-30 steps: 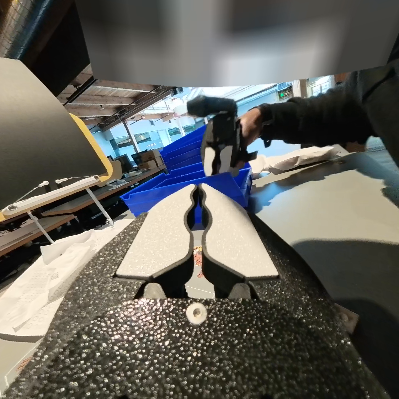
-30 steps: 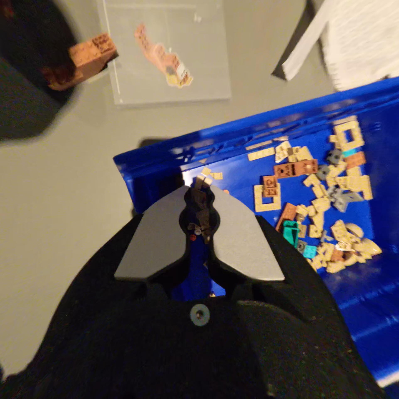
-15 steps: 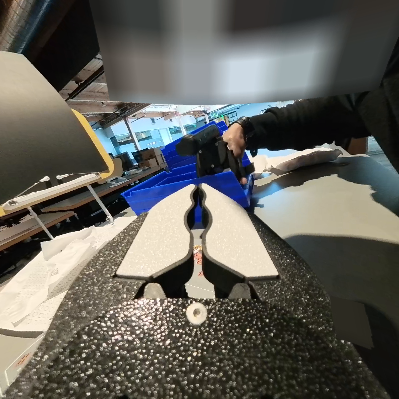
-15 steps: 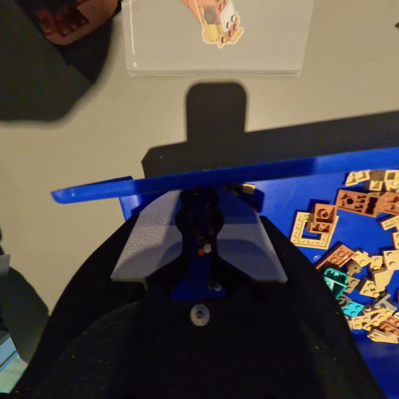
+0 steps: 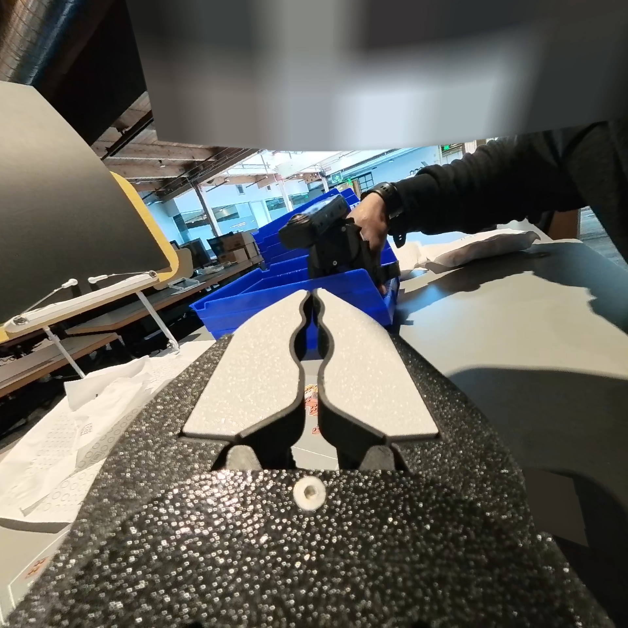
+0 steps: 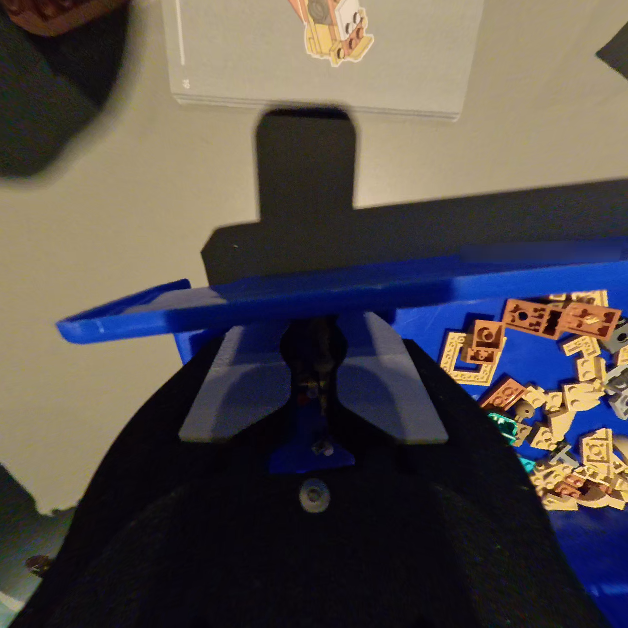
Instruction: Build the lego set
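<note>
My left gripper (image 5: 312,295) is shut and hovers over the grey table (image 5: 509,339), pointing at the blue bin (image 5: 258,302). The instruction booklet (image 5: 312,404) shows through its finger gap. My right gripper (image 6: 314,334) reaches into the near corner of the blue bin (image 6: 272,302). Its jaws stand a little apart and its tips are hidden under the rim. It also shows in the left wrist view (image 5: 339,265), held by a hand. Loose tan, brown and teal lego pieces (image 6: 560,390) lie in the bin to its right. A brown lego piece (image 6: 51,20) sits at the top left by a dark blurred shape.
The instruction booklet (image 6: 323,68) lies flat on the table beyond the bin. More blue bins (image 5: 306,238) stand behind. White paper bags lie at the left (image 5: 68,441) and far right (image 5: 475,244). A black board on a stand (image 5: 51,204) rises at the left.
My right gripper has moved from above the bin down into its near corner, under the rim. My left gripper has stayed shut and nearly still.
</note>
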